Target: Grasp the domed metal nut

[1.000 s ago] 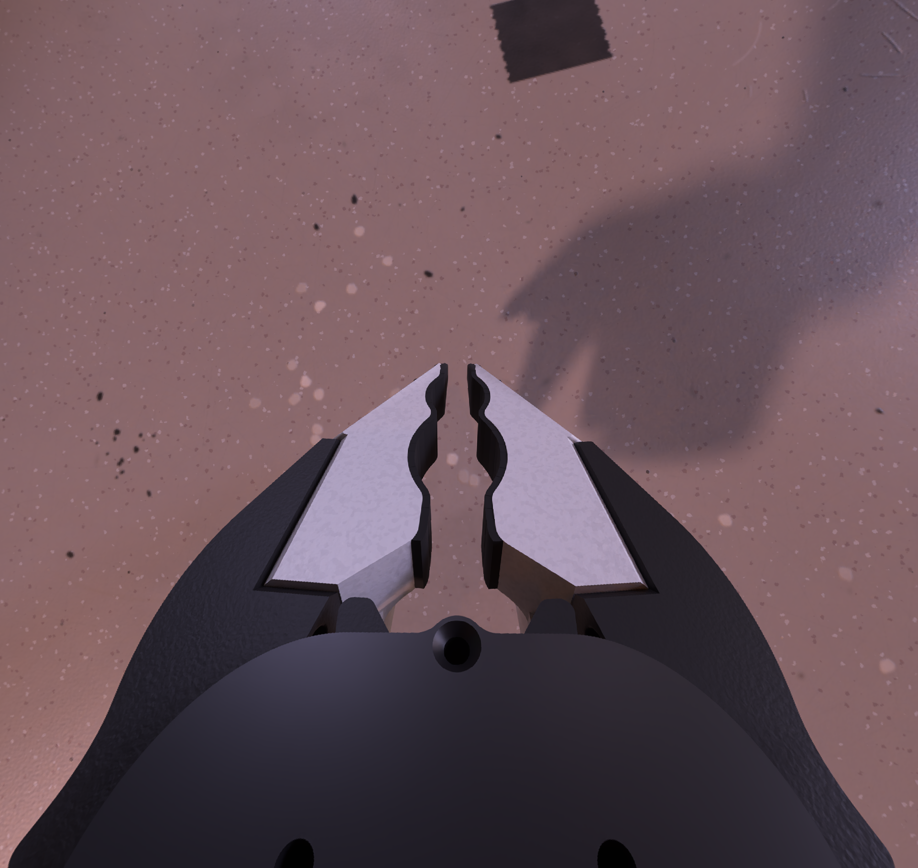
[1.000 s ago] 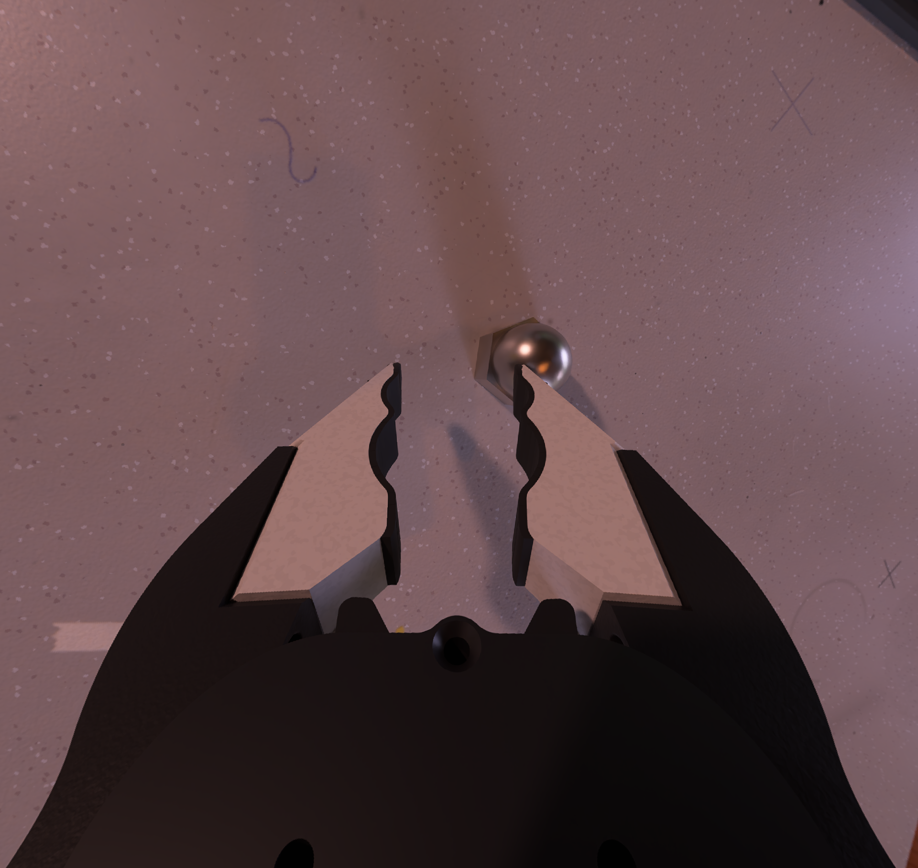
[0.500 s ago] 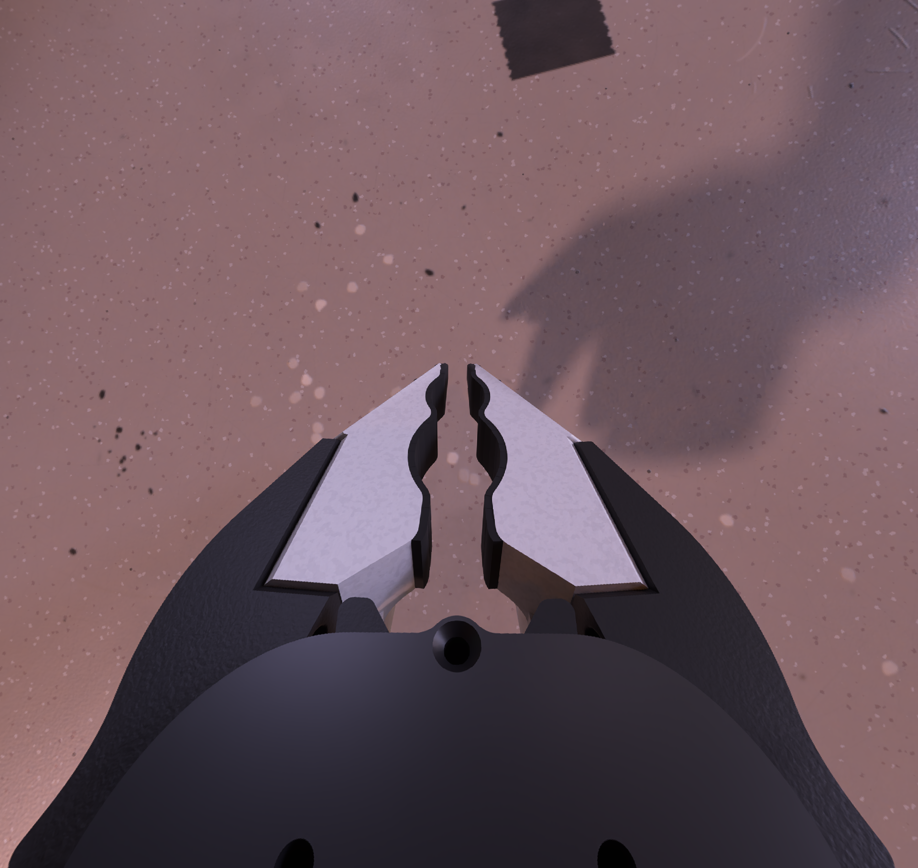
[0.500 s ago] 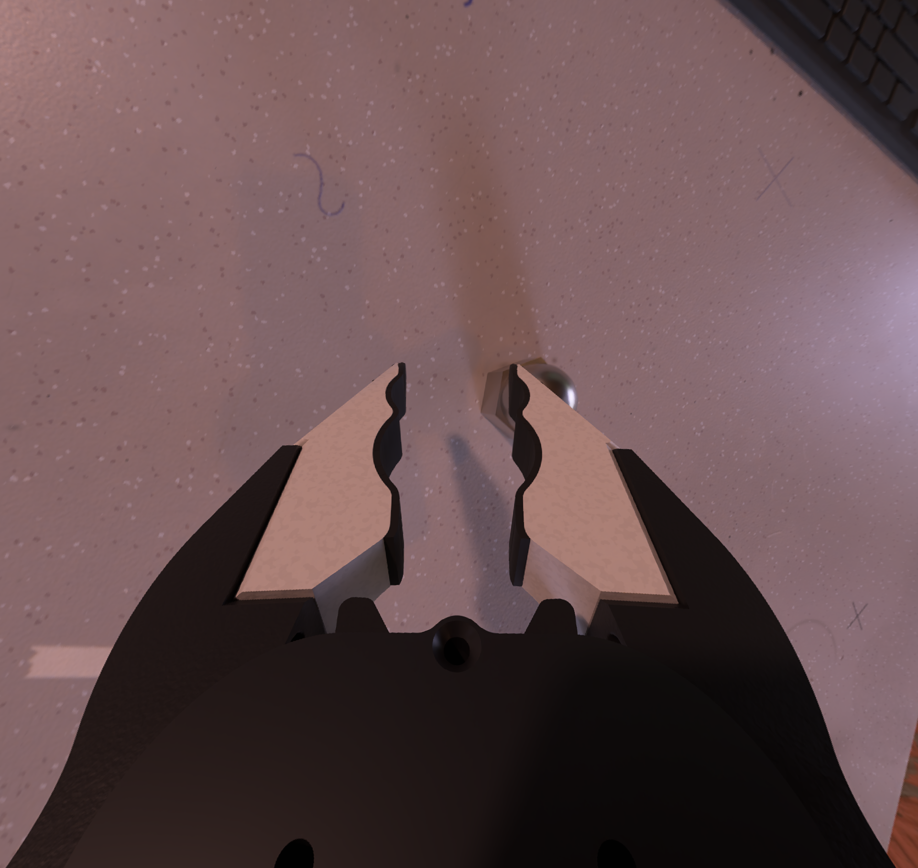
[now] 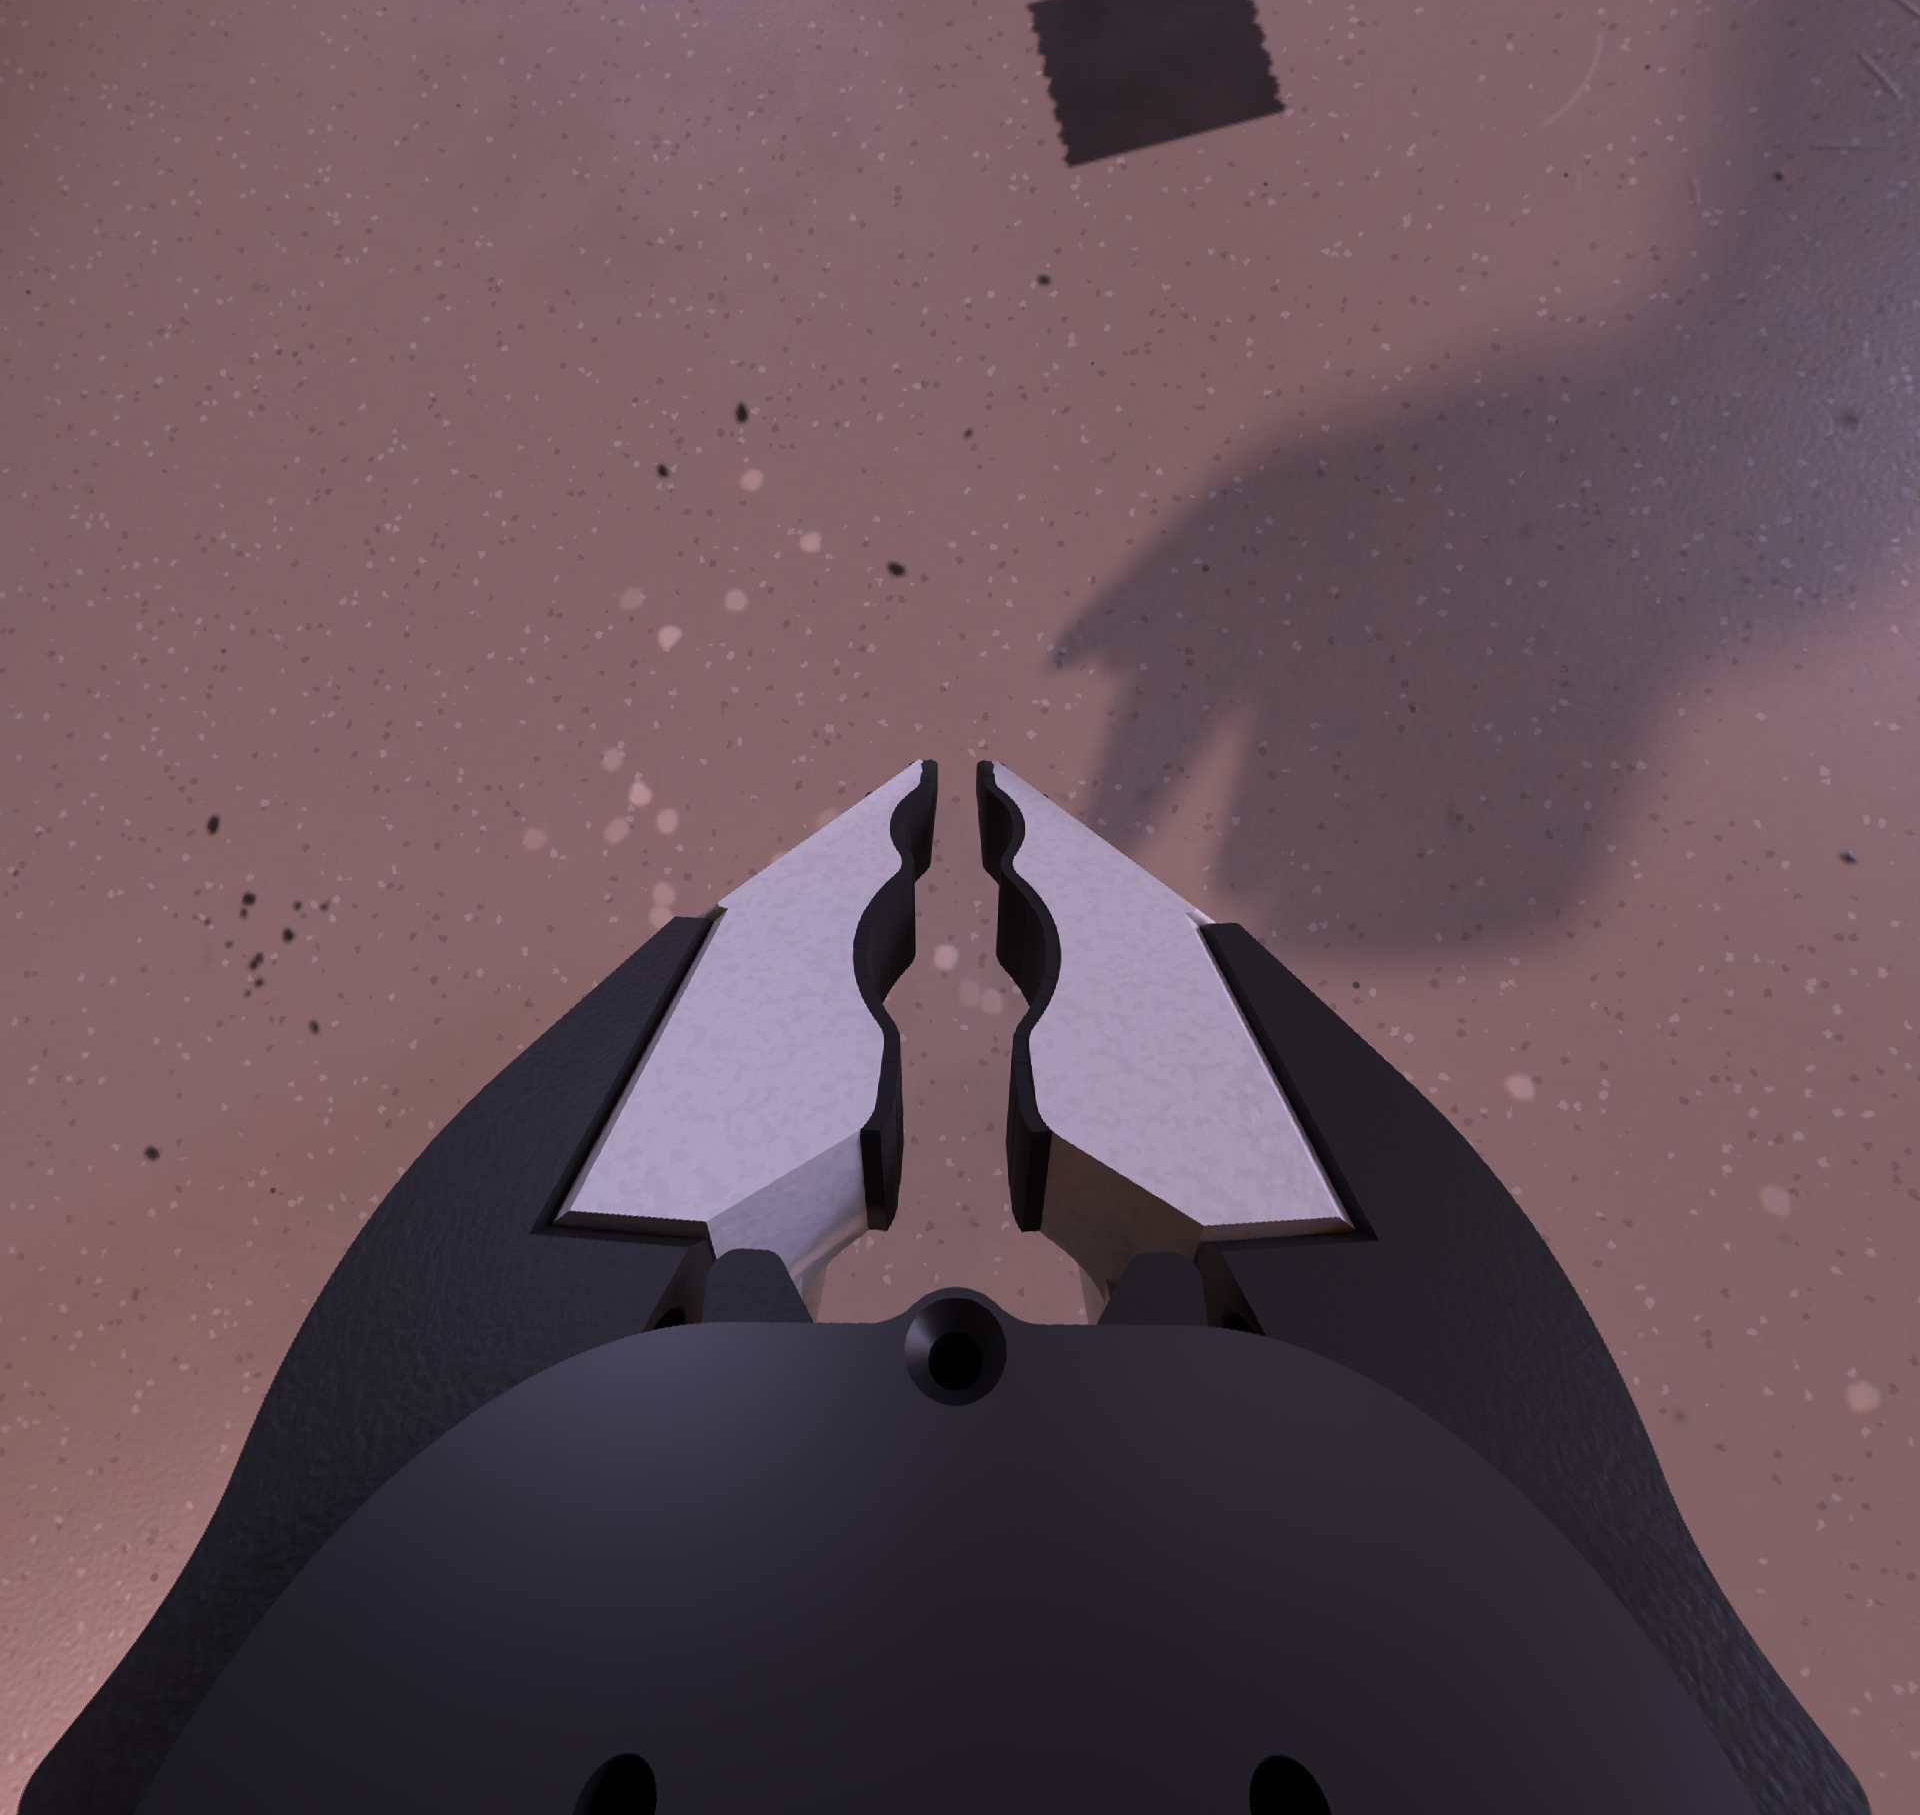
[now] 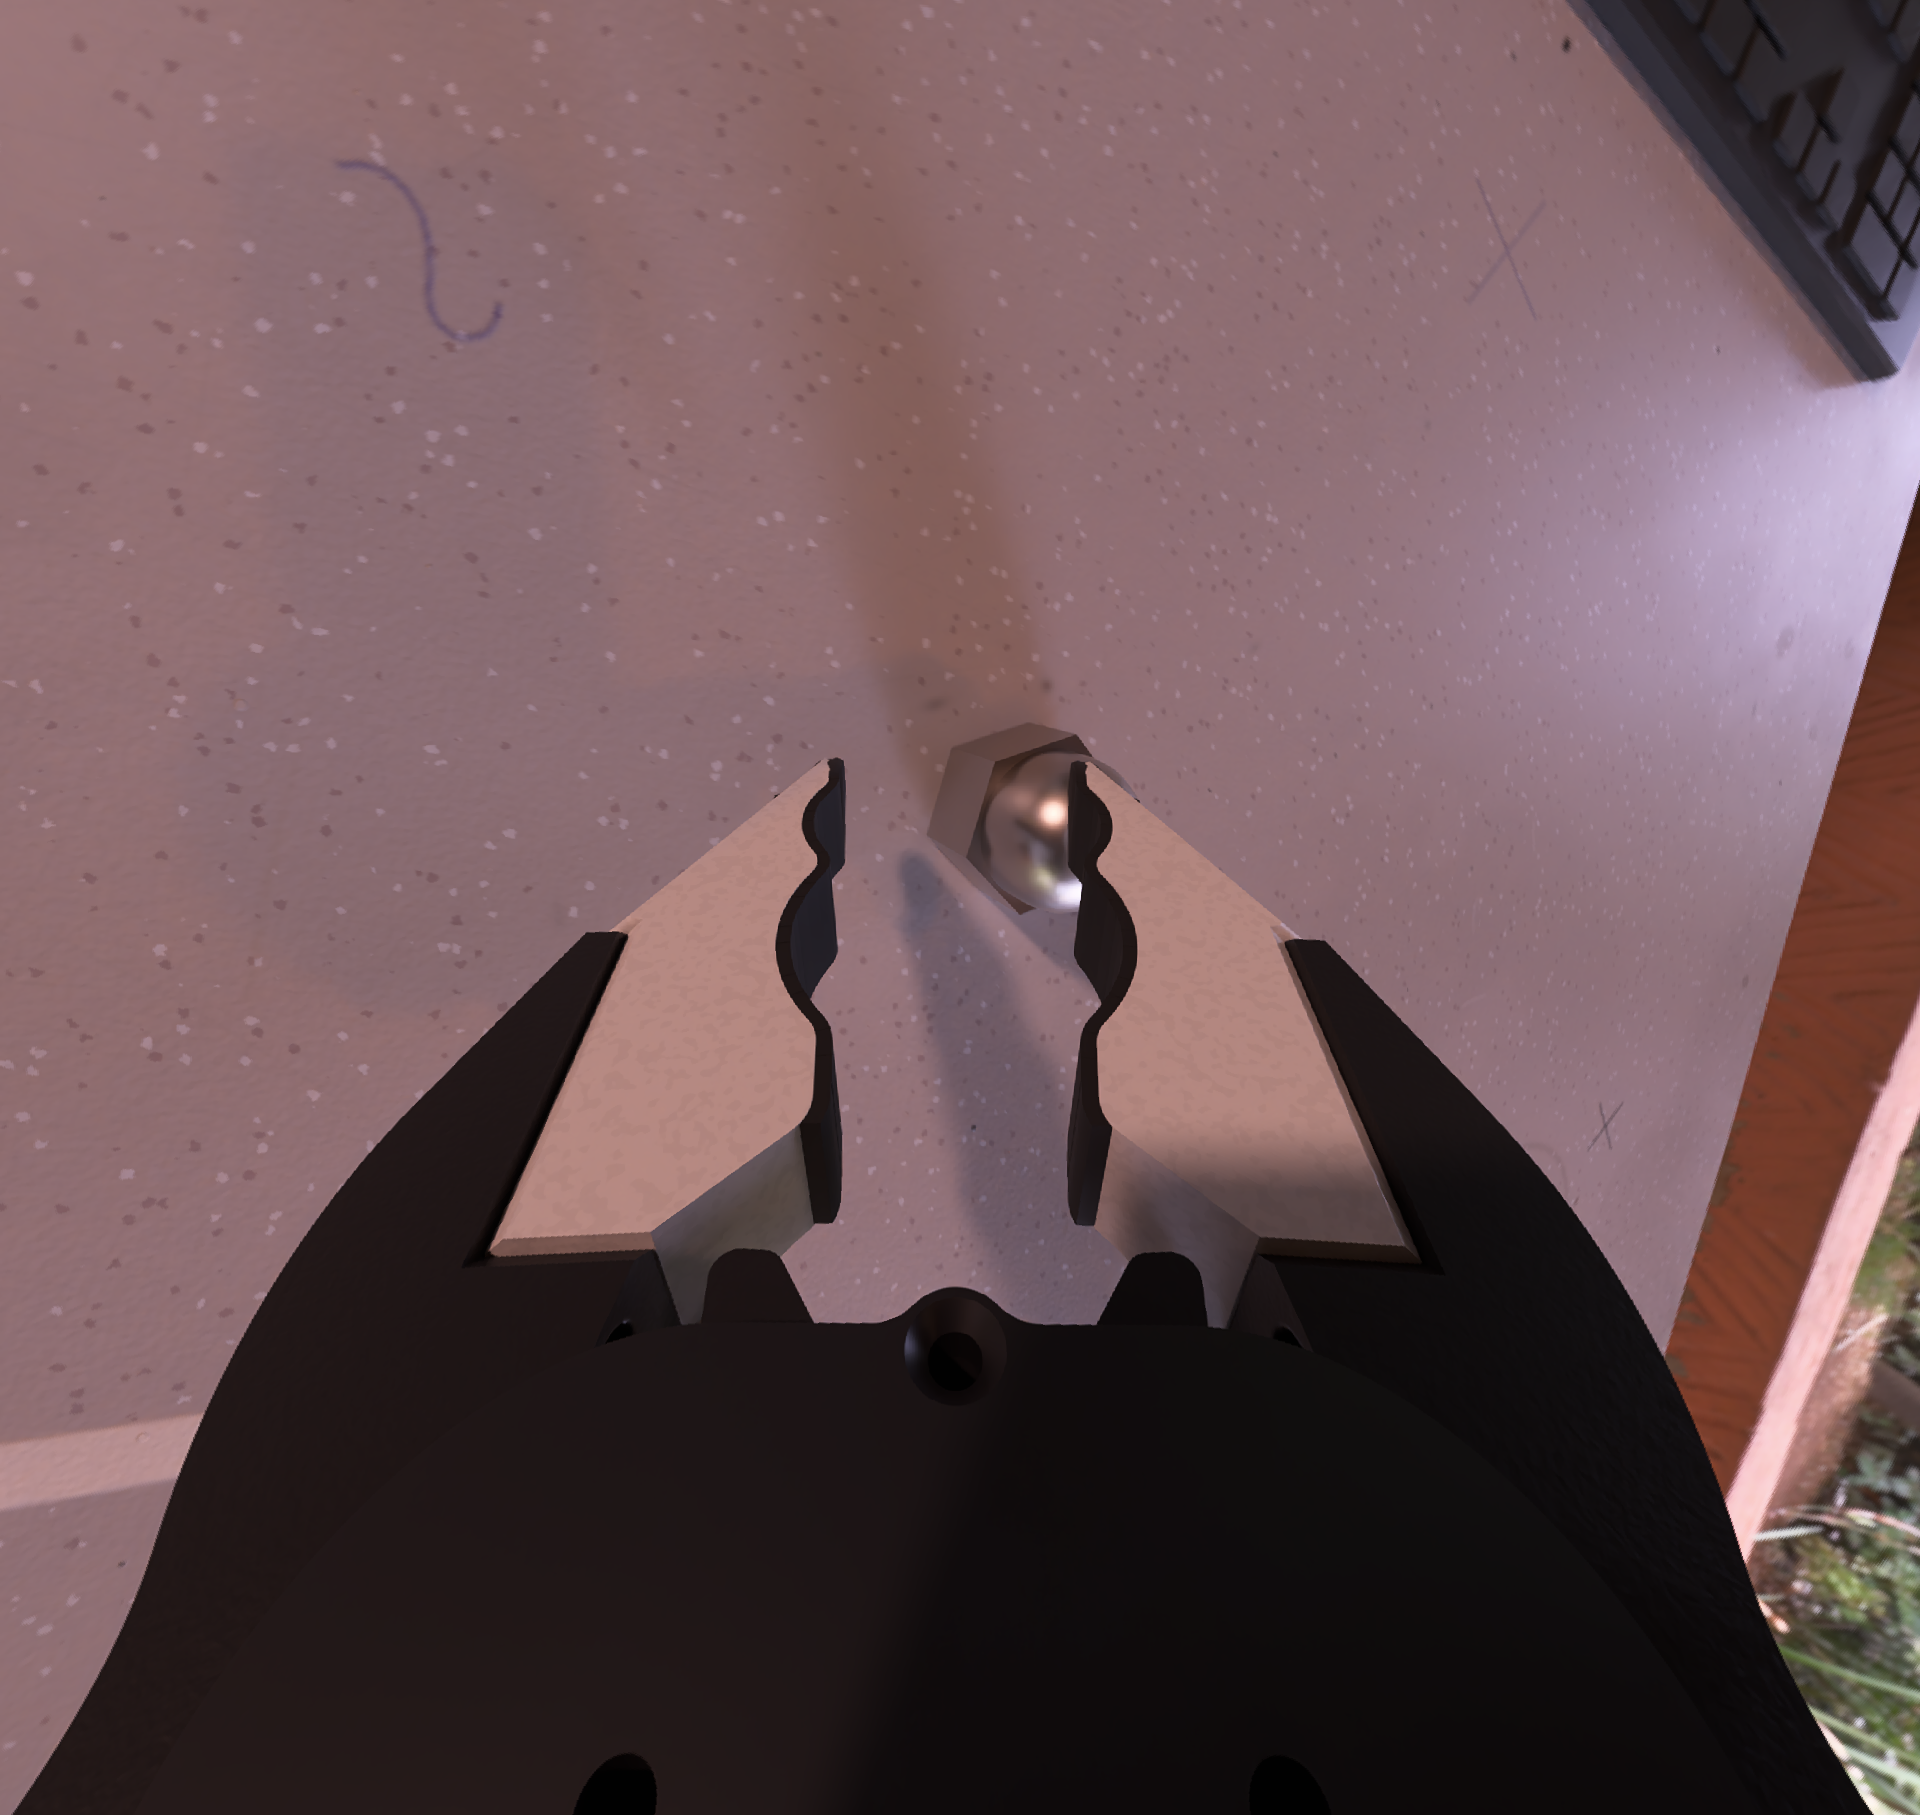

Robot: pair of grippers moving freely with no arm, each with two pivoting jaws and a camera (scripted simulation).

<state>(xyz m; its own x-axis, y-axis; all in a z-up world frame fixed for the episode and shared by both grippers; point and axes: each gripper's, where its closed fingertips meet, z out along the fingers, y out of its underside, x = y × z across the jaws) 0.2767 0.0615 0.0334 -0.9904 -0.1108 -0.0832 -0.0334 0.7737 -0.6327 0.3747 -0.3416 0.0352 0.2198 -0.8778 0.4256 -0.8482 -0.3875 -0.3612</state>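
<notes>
Two metal fingers of the left gripper (image 5: 956, 778) stand nearly together, only a thin slit between the tips, holding nothing over the speckled pinkish counter (image 5: 416, 415). A dark square patch (image 5: 1155, 56) lies well ahead, and a broad shadow (image 5: 1455, 705) falls to the right.

In the right wrist view, the right gripper (image 6: 956, 778) is spread moderately wide and empty. The domed metal nut (image 6: 1013, 815) sits on the counter (image 6: 520, 570) just inside the right-hand fingertip (image 6: 1091, 809), partly hidden by it. A dark keyboard (image 6: 1787, 92) crosses the upper right corner.
</notes>
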